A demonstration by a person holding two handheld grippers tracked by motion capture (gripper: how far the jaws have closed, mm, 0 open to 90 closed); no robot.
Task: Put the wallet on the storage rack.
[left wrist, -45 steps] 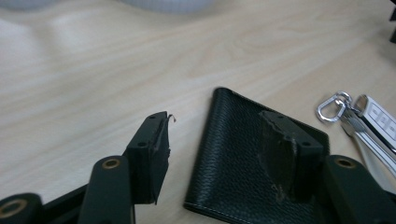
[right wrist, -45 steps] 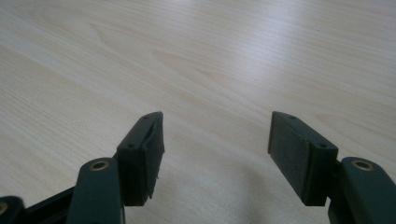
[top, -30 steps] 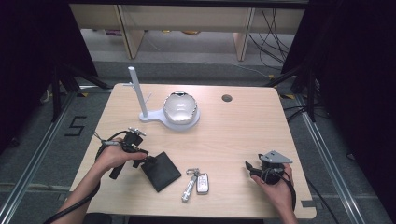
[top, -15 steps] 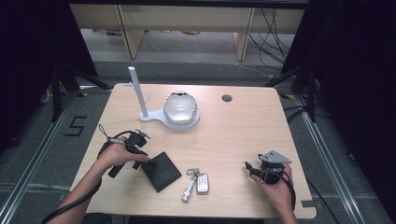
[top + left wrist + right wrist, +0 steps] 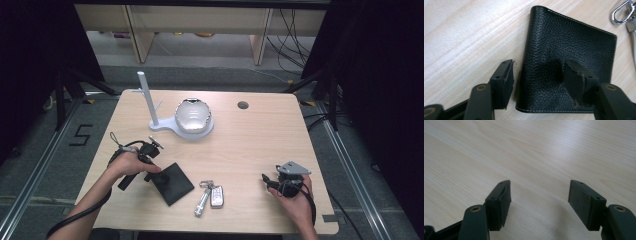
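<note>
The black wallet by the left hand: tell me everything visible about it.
The wallet is black, pebble-grained like leather, with pale stitching along its edges. It is folded shut and lies flat on the wooden table, turned at an angle near the front edge, with the keys close beside it. The left hand-held gripper is open over one end: one jaw stands over the cover, the other outside the folded edge above bare wood. Its jaws have just been closing slightly; whether a pad touches the cover I cannot tell.
</note>
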